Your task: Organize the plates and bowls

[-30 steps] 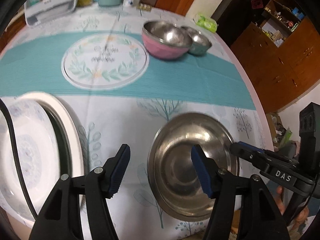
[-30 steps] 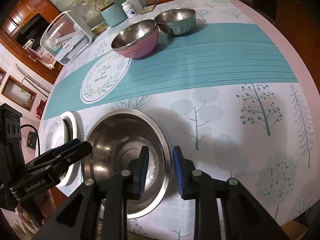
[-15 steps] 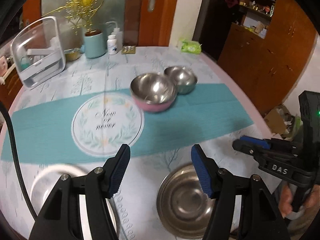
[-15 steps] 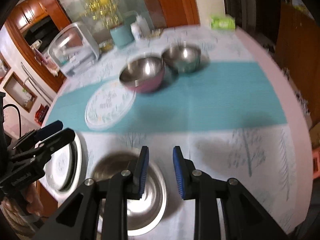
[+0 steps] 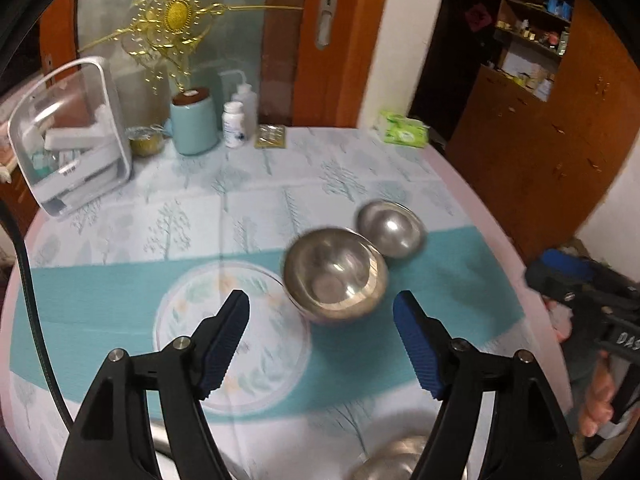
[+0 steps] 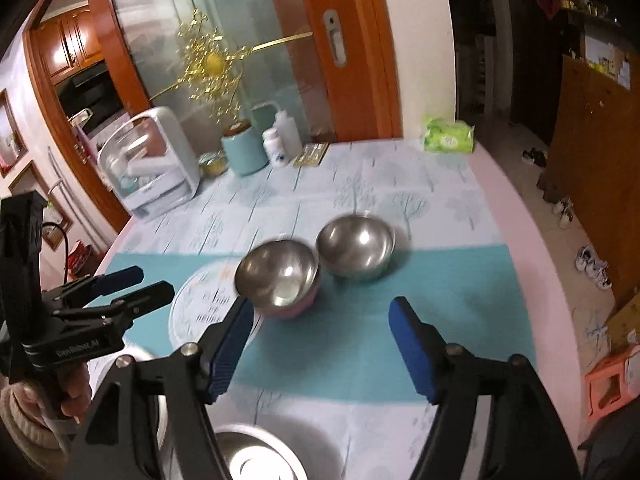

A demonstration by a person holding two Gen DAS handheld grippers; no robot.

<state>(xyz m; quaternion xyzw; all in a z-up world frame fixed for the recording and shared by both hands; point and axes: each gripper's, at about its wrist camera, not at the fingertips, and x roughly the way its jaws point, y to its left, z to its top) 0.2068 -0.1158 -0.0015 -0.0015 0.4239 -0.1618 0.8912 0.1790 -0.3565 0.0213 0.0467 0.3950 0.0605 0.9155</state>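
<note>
Table (image 5: pixel 460 184): round, covered by a tree-print cloth with a teal band and a round wreath emblem (image 5: pixel 232 336); emblem lettering blurred, not readable.

Clear storage box (image 5: pixel 68 140): far left edge of table, beside a teal canister (image 5: pixel 194 122) and 2 white bottles. Green tissue pack (image 5: pixel 402 132): far right edge; print not readable.

Pink bowl (image 5: pixel 336 274): steel-lined, on the teal band. Steel bowl (image 5: pixel 390 228): just behind it to the right, rims nearly touching. Steel plate (image 6: pixel 256 456): near table edge, under the right gripper. A white plate rim (image 6: pixel 154 400) shows to its left.

Left gripper (image 5: pixel 322 344): angled down over the table, jaws wide and opening, nothing between them. Body lettering reads "GenRobot_AI" in the right wrist view.

Right gripper (image 6: pixel 322 350): angled down, jaws wide and opening, empty. Body lettering reads "DAS" in the left wrist view.
</note>
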